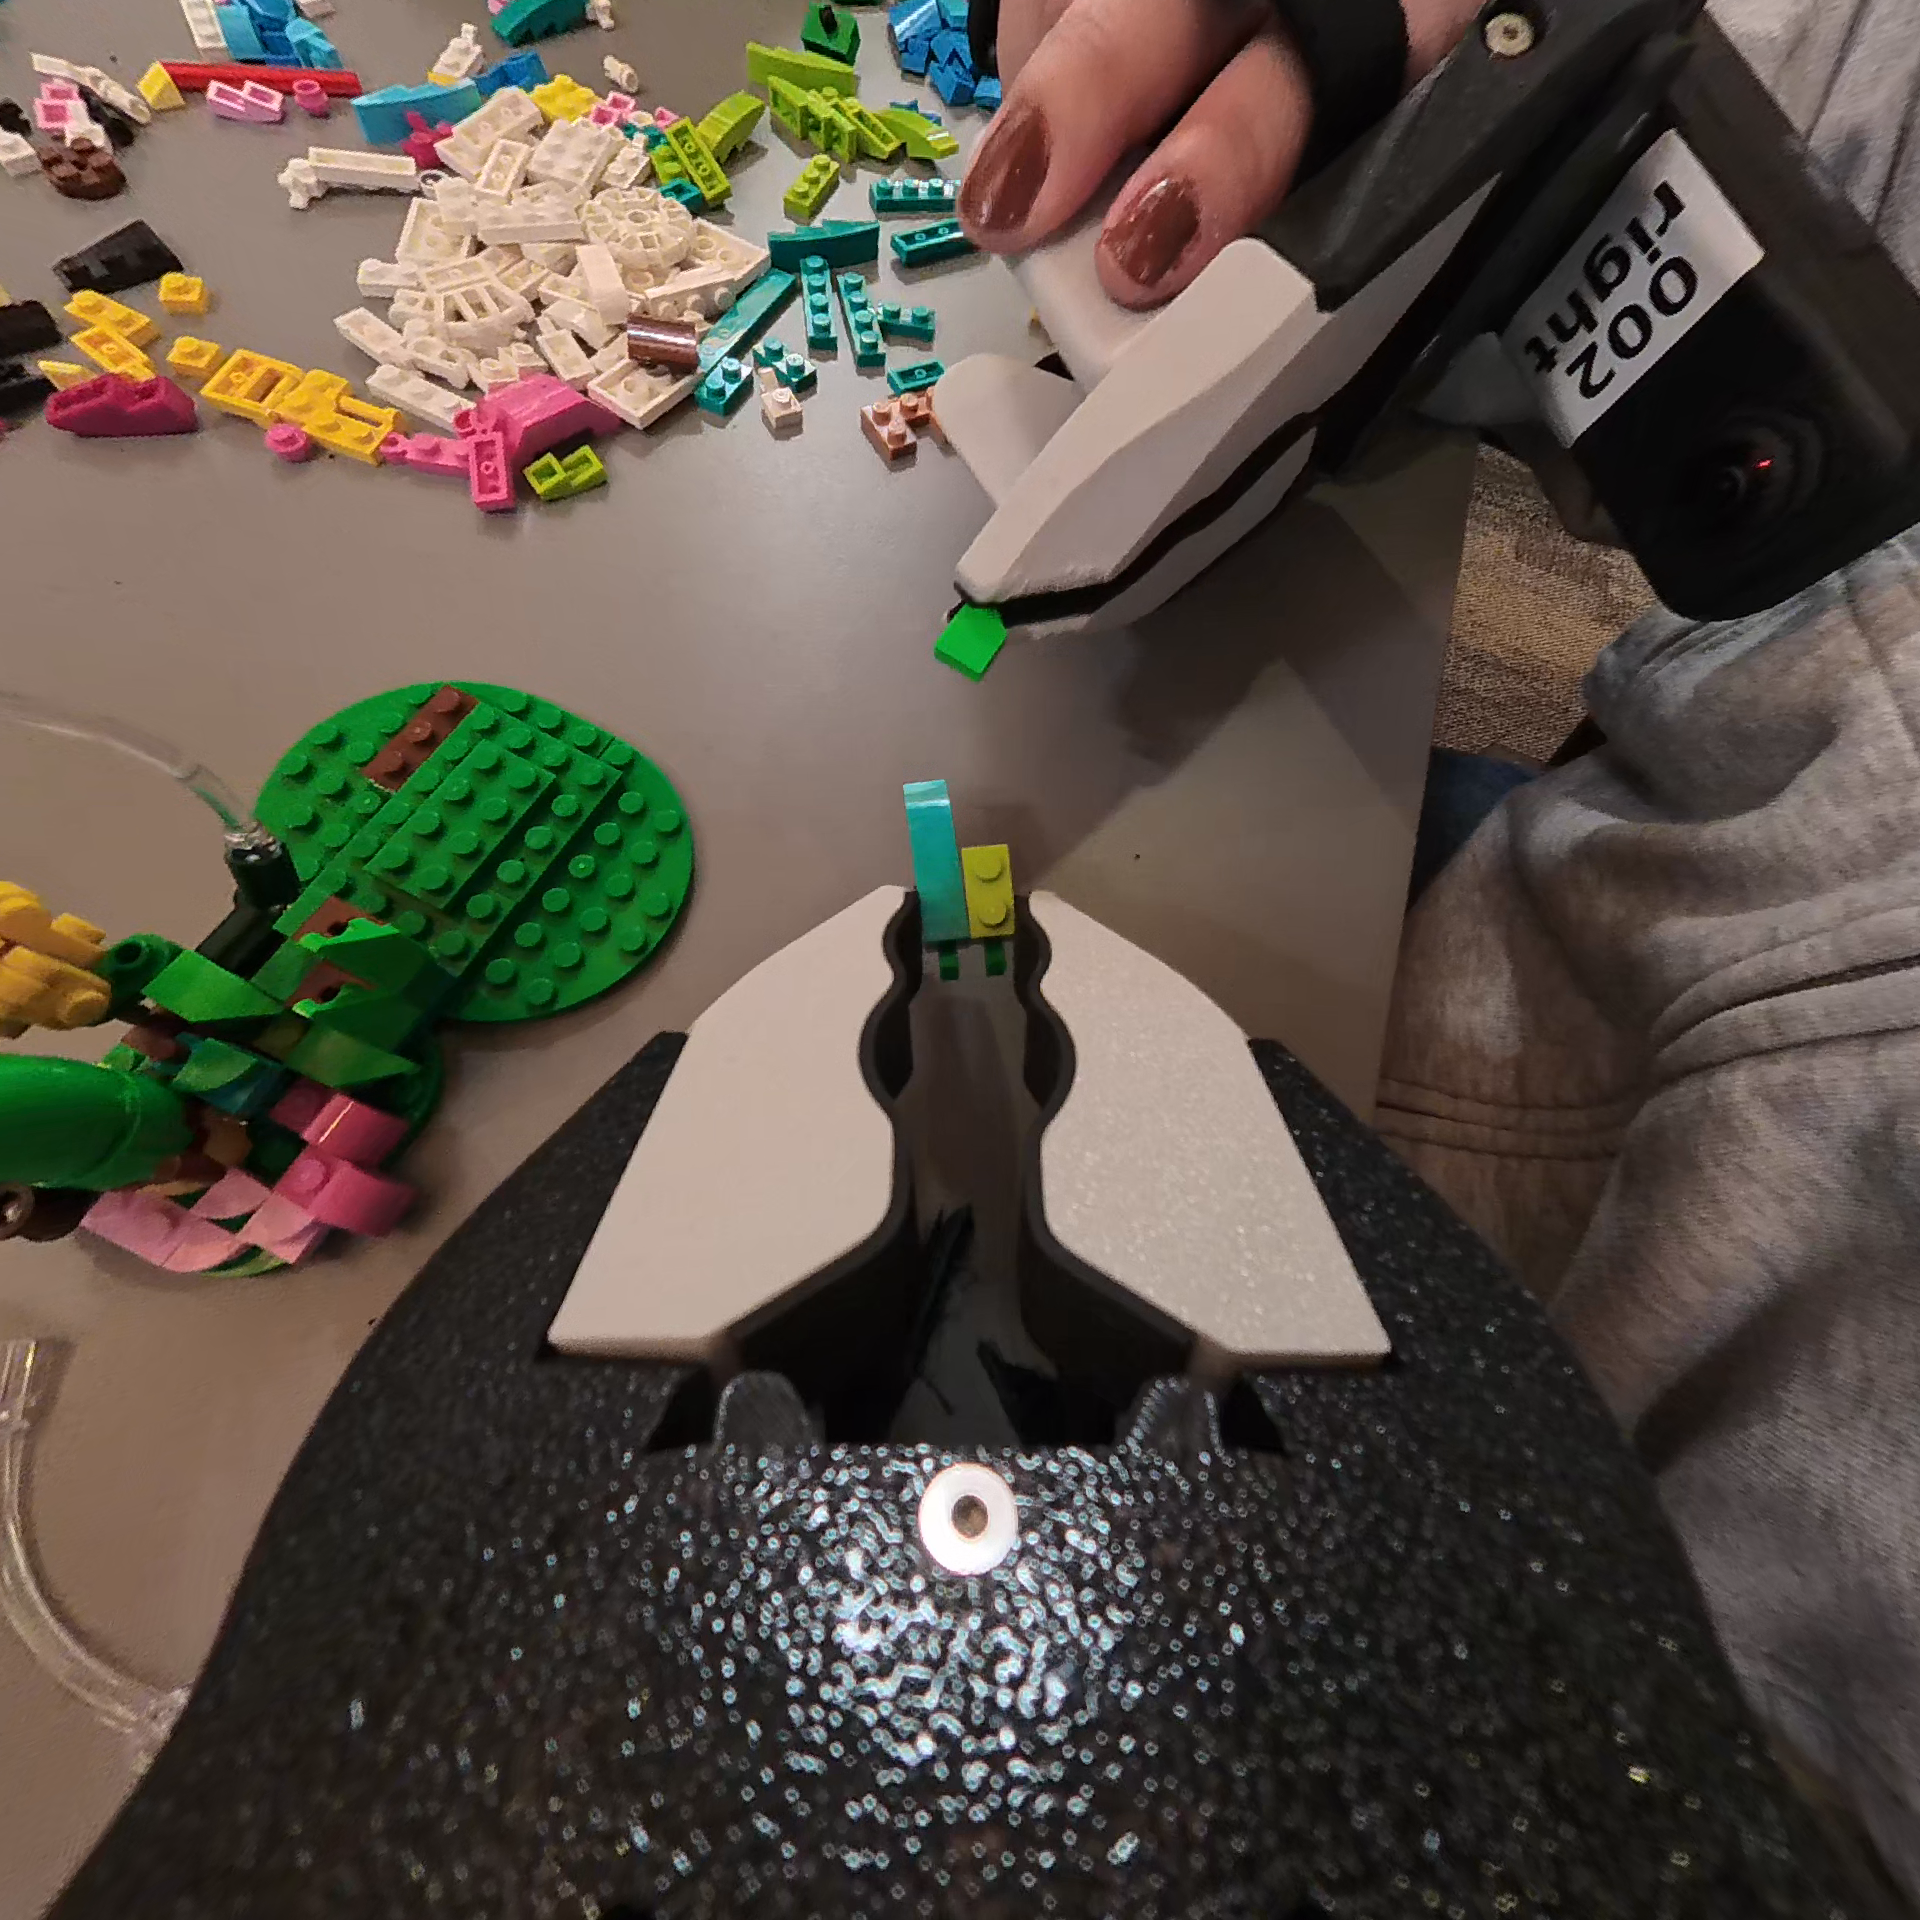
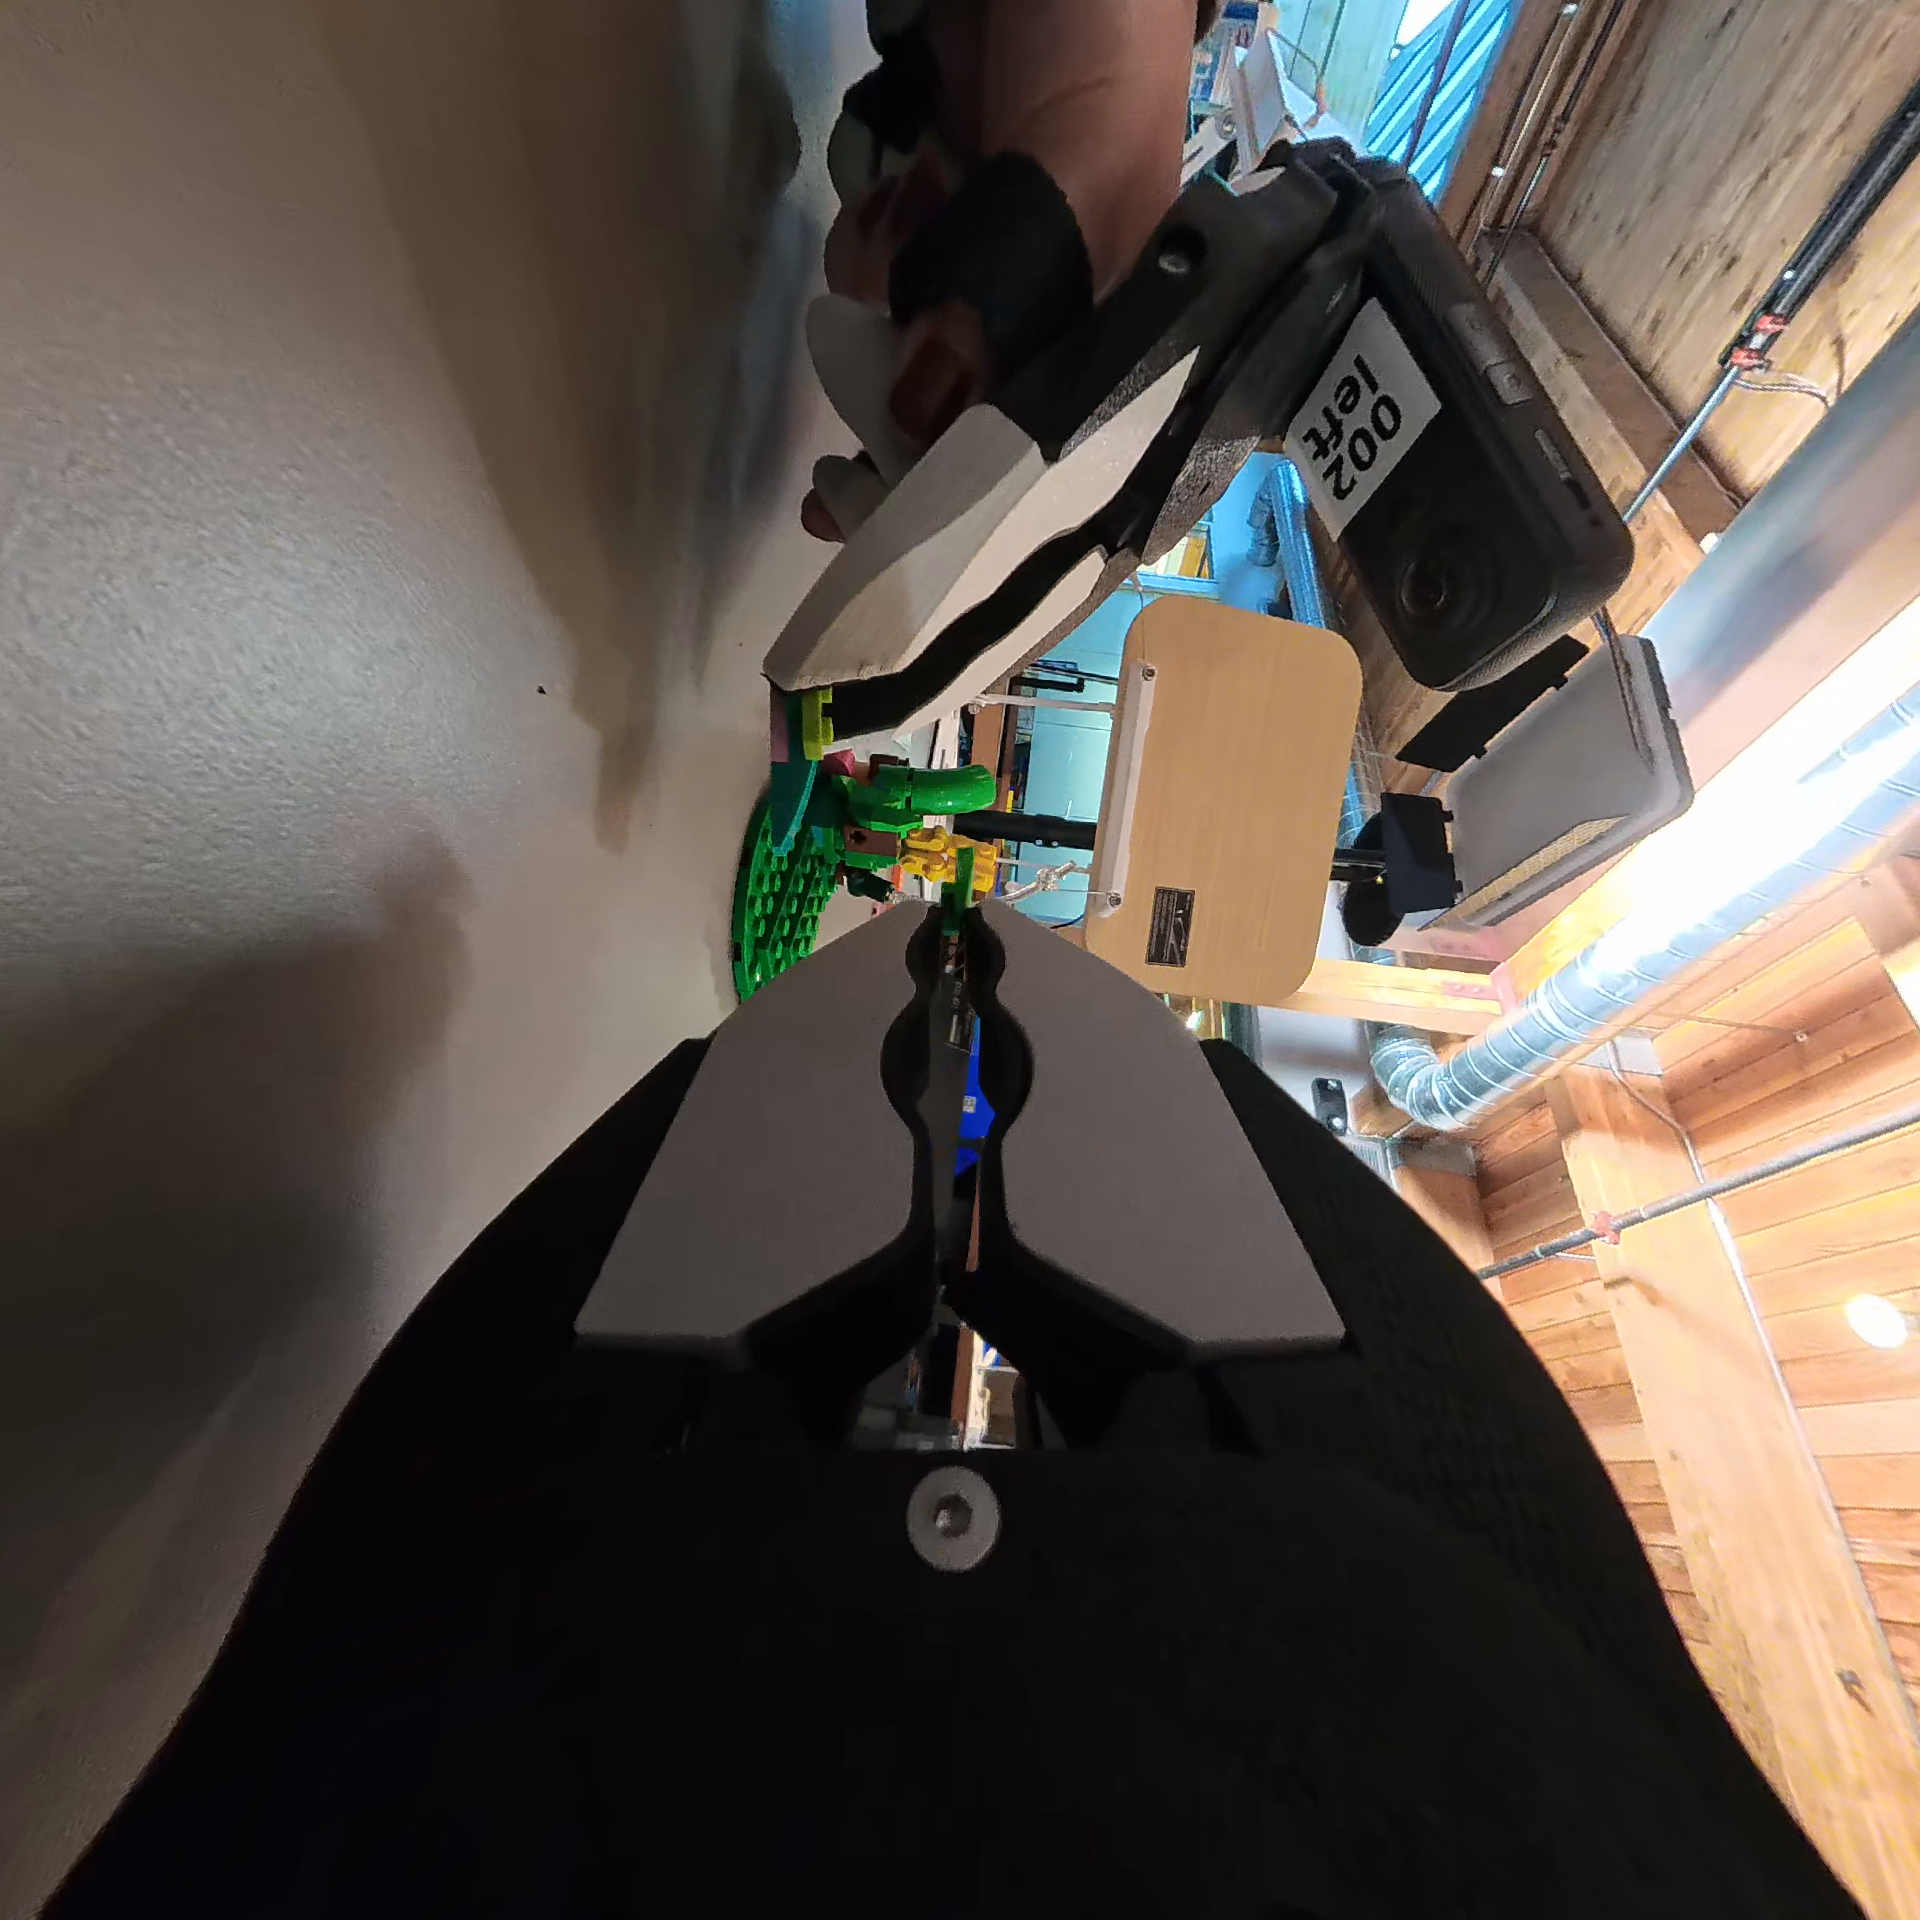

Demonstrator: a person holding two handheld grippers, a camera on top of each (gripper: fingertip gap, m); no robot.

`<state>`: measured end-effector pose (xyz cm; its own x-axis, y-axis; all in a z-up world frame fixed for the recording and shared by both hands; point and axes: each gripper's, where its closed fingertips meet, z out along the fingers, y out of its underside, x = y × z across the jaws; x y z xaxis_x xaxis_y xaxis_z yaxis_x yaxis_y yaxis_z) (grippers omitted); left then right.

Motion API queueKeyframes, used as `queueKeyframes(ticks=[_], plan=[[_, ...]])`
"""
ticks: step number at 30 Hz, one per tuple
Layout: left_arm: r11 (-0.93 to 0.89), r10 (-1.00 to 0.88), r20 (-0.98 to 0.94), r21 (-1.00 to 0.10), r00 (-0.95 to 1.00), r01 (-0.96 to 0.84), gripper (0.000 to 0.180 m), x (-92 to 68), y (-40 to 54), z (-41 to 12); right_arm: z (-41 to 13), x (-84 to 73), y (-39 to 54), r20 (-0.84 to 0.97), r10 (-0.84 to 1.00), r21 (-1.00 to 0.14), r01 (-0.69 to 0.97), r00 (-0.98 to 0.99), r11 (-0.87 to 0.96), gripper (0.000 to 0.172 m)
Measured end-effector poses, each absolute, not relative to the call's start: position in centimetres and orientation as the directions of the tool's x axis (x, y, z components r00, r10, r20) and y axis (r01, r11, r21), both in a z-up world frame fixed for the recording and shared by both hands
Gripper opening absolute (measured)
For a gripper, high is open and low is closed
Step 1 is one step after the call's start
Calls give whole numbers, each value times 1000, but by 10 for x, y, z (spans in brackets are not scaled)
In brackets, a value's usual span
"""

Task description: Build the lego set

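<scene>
My left gripper (image 1: 968,914) is shut on a small brick assembly (image 1: 956,883): a teal curved piece beside a lime two-stud plate, with green clips at its base. It is held above the grey table (image 1: 727,623), right of a round green studded baseplate (image 1: 499,831). My right gripper (image 2: 951,916) is shut on a thin green tile (image 2: 961,878). In the left wrist view the right gripper (image 1: 982,608) hangs above and beyond the assembly, the green tile (image 1: 971,644) sticking out of its tips. The right wrist view shows the left gripper (image 2: 831,701) with the lime plate (image 2: 816,722).
A part-built plant model (image 1: 208,1039) in green, yellow and pink lies left of the baseplate. Piles of loose bricks (image 1: 540,239) sorted by colour cover the far table. A clear tube (image 1: 62,1558) lies at the near left. A person's grey sleeve (image 1: 1662,1039) is at the right. The tips of one gripper are about 5 centimetres away from the tips of the other.
</scene>
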<state>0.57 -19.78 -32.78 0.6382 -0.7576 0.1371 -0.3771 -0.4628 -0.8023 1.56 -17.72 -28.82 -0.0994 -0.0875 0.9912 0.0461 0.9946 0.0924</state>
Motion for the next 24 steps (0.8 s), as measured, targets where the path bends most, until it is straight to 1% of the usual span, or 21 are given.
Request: queueKeyframes(ticks=[11, 17, 21, 24], plan=[[-459, -754, 112, -795, 647, -397, 17, 3, -197, -329, -290, 15, -175, 992, -55, 62, 52, -113, 997, 2], [-466, -741, 106, -792, 663, -395, 17, -4, -195, -330, -297, 16, -171, 986, -45, 56, 63, -160, 996, 2], [-467, -739, 104, -791, 666, -395, 17, -5, -194, -330, -308, 18, -165, 971, 2, 16, 75, -238, 997, 2], [-465, -741, 104, -792, 663, -395, 17, -5, -195, -329, -310, 20, -166, 965, 31, -14, 67, -259, 998, 2]])
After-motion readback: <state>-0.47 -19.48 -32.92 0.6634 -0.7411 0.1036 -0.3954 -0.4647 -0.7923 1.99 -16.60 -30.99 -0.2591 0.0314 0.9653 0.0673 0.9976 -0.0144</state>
